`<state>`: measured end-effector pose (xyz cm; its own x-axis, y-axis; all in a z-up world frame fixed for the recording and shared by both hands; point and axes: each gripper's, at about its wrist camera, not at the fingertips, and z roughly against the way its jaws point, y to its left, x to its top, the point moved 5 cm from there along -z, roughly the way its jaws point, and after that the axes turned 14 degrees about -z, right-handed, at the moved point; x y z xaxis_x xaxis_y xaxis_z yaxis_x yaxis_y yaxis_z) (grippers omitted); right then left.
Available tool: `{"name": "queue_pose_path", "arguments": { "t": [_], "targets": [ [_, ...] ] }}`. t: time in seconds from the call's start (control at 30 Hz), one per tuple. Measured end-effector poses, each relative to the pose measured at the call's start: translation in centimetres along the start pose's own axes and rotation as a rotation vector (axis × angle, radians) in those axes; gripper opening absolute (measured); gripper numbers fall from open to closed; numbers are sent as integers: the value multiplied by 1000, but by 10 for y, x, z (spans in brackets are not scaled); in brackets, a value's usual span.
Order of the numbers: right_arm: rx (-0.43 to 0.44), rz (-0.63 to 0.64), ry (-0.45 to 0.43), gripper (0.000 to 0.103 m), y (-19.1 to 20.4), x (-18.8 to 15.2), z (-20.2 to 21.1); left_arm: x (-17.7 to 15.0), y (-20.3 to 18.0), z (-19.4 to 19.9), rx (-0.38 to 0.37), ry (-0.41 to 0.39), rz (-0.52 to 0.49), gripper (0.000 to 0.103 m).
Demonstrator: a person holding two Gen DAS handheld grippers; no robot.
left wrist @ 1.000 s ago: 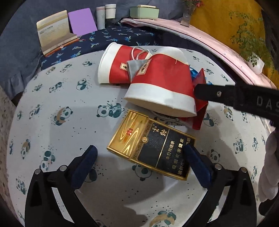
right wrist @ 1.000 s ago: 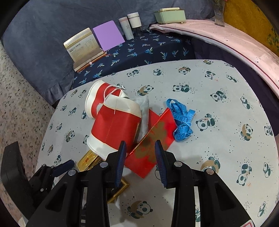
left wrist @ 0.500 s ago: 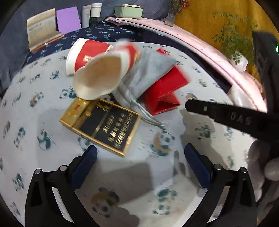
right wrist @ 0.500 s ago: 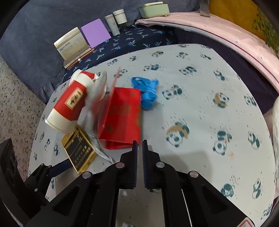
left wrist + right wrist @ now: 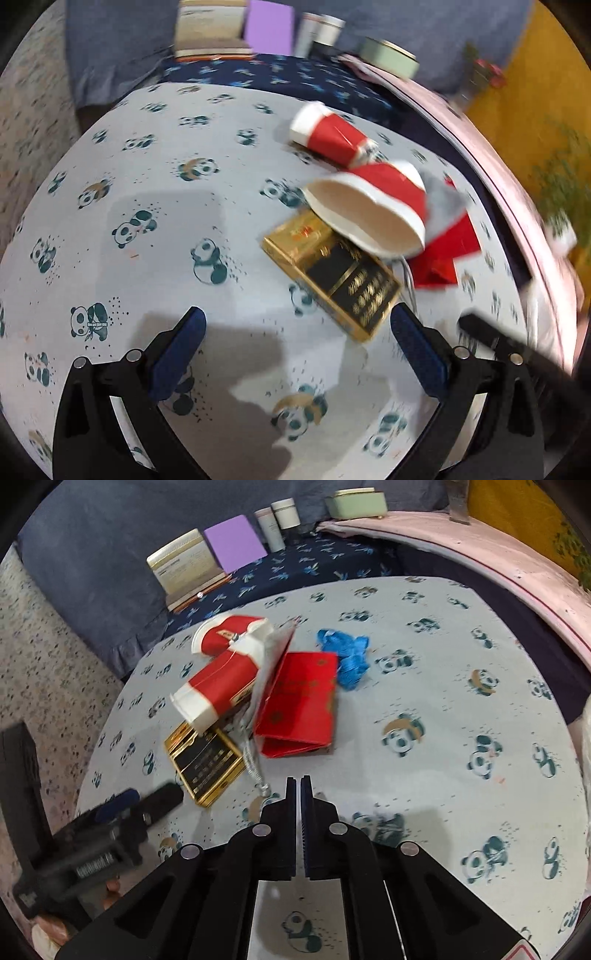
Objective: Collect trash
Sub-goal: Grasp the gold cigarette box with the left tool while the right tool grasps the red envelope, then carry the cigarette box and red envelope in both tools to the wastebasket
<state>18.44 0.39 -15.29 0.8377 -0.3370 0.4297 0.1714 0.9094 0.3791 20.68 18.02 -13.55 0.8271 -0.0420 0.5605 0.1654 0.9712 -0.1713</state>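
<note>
A pile of trash lies on the panda-print table (image 5: pixel 155 206): two red-and-white paper cups (image 5: pixel 373 210) (image 5: pixel 218 690), a gold-and-black cigarette box (image 5: pixel 332 273) (image 5: pixel 205 760), a red envelope (image 5: pixel 301 701) (image 5: pixel 443 254), a grey pouch (image 5: pixel 441 199) and a blue tape (image 5: pixel 343 653). My left gripper (image 5: pixel 295 354) is open and empty, just short of the cigarette box. My right gripper (image 5: pixel 299 786) is shut and empty, a little before the red envelope, its tips near the pouch's cord (image 5: pixel 255 768).
At the back, on dark blue cloth, stand a booklet (image 5: pixel 184 568), a purple pad (image 5: pixel 234 548), two small jars (image 5: pixel 279 520) and a green tin (image 5: pixel 356 502). A pink edge (image 5: pixel 517 568) curves along the right. A speckled floor (image 5: pixel 55 672) lies left of the table.
My right gripper has closed fully and pulled back from the pile. The nearer cup was tipped over and shifted. My left gripper swung its view around; it stays open.
</note>
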Motion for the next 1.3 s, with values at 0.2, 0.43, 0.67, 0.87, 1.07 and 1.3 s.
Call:
{"name": "queue_pose_path", "arguments": {
  "t": [0.2,0.43,0.67,0.87,1.07,1.3],
  "targets": [
    [-20,-17,-25,5,-7,5,2,16,-21,-16,55,45,83,95],
    [-40,-49,-58,8,-26,21,10,20,-28,-42,186,111,89,86],
    [11,-44,-77,22,-12,34,13,16,-25,-36,172,103,-7,62],
    [64,-17,-61,28,13,38,6,4,-11,-21,121,110,5,58],
    [37,-13,-43,19,20,42,-17,-5,-7,-9,110,106,-3,58],
    [47,-31,-117,1,8,42,12,-7,-24,4,95,83,-45,56]
  ]
}}
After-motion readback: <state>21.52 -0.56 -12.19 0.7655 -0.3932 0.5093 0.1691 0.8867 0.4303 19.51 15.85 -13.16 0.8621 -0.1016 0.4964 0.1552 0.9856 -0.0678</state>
